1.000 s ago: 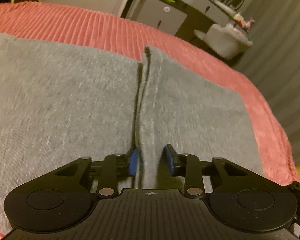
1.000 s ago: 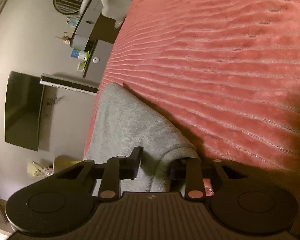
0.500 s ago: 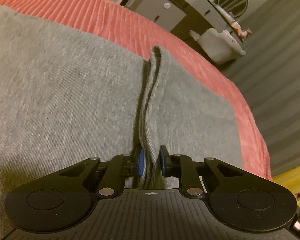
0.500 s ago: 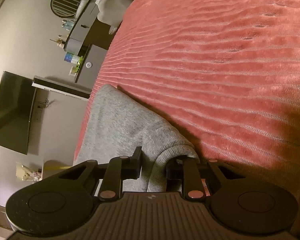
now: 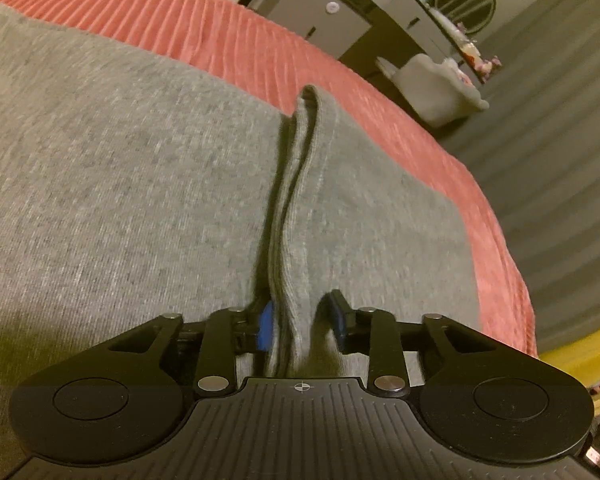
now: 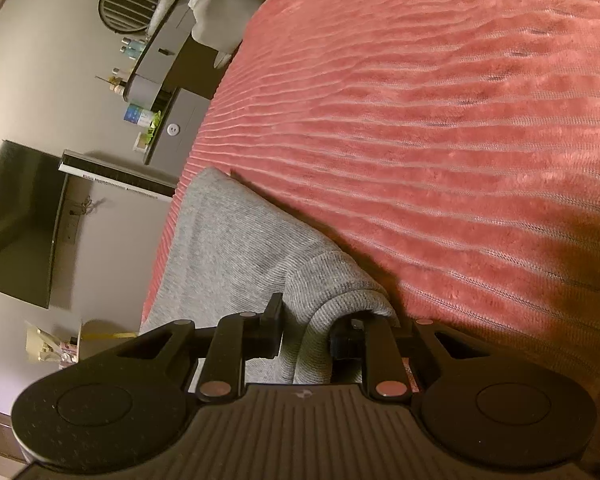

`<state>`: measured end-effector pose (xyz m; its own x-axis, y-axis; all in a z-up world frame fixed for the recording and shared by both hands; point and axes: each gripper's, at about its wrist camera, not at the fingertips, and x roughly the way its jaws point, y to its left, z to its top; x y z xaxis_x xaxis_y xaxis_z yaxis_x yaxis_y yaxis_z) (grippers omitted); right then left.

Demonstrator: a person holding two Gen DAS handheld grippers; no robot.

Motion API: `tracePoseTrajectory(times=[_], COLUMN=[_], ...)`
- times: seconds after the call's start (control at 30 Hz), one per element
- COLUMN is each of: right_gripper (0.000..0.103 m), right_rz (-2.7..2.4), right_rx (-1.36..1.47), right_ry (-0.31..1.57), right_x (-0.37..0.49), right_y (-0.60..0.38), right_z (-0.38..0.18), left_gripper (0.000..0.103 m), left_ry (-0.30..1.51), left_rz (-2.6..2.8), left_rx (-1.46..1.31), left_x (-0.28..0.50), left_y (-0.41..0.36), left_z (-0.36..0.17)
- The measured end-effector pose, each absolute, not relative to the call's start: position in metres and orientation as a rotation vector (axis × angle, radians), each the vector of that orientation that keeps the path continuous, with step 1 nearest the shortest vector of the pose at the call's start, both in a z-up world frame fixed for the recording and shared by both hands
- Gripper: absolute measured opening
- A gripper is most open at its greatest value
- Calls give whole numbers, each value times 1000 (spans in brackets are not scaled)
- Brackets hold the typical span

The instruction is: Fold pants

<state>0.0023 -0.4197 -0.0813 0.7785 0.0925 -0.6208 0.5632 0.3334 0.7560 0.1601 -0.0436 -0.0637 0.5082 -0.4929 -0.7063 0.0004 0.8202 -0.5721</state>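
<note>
Fingers (image 5: 265, 326) of both grippers straddle grey pants (image 5: 120, 200) edges.

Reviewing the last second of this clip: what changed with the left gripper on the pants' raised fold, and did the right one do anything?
The left gripper narrowed around the raised fold of the gray pants half a second ago, then opened; a gap now shows beside its right finger. The right gripper stayed put around the bunched hem. The pants remained on the red bedspread.
</note>
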Motion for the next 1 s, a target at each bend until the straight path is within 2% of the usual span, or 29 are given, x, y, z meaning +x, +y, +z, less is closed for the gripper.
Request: tracePoseTrajectory(times=[0.03,0.17,0.53,1.0], right_gripper=[19,17,16,16], right_rz=[-335,-342,-359,-302], right_rx=[1208,1184,1126,1068], right_ry=[641,640,630,694], right_x=[2,1,-4,2], right_y=[-420,-415,-402,-385], right_z=[-81,-77,-59,-48], left_gripper=[19,16,15,15], left_ry=[997,988,926,970], left_rz=[-326,-319,-354,-259], left_rx=[-543,-539,-571,-641], left_x=[159,158,158,159], left_y=[-45,-48,-40,-1], left_z=[-63,-57,-30,-27])
